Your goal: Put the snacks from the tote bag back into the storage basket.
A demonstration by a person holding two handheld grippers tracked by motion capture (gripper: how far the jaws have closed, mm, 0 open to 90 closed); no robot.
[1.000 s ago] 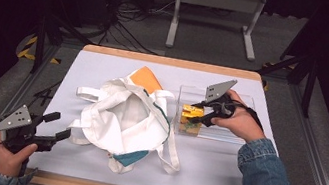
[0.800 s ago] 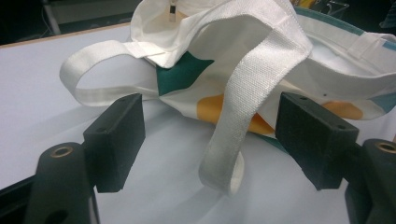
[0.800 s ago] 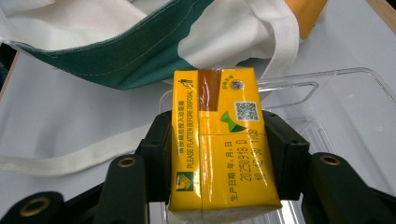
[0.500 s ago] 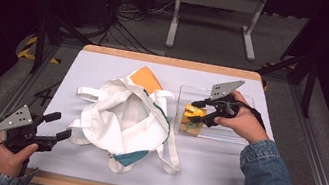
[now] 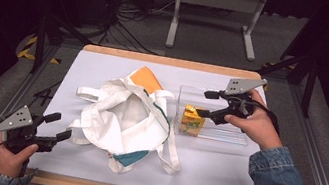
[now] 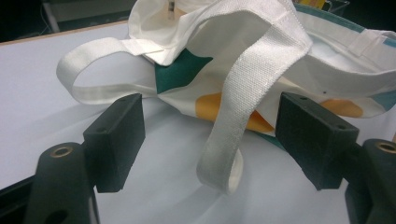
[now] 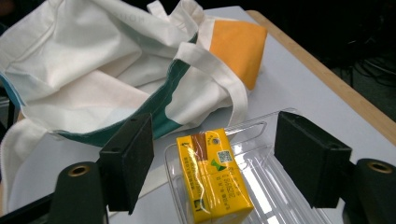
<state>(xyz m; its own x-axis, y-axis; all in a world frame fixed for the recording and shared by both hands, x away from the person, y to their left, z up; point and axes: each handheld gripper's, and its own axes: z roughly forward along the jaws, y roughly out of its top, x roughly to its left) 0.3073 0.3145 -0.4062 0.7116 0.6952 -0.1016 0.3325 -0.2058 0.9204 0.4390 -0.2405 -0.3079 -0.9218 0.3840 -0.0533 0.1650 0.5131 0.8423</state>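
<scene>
surface: white sheet over a wood-edged table [image 5: 106,62], dark floor and cables behind it.
carton: yellow drink carton [image 5: 193,120] stands at the left end of a clear plastic tray [image 5: 226,133], on the right half of the table; in the right gripper view the carton [image 7: 212,175] lies between and just beyond the jaws, its long axis running roughly away from the camera.
right gripper: the right gripper [image 5: 207,103] hovers just beside the carton, jaws spread wide, holding nothing; this hand is by far the nearer one.
bag: white tote bag [image 5: 123,116] with orange and teal patches lies crumpled mid-table, touching or nearly touching the tray's left end — hard to tell which.
left gripper: the left gripper [image 5: 58,127] sits at the near left corner, jaws apart and empty; in the left gripper view a bag strap [image 6: 243,102] loops between the jaws, probably not yet pinched.
coming move, as a guess: close the right jaws across the carton's narrow sides.
change: the right gripper has lifted slightly and drawn back from the carton; the left hand and bag have stayed put.
</scene>
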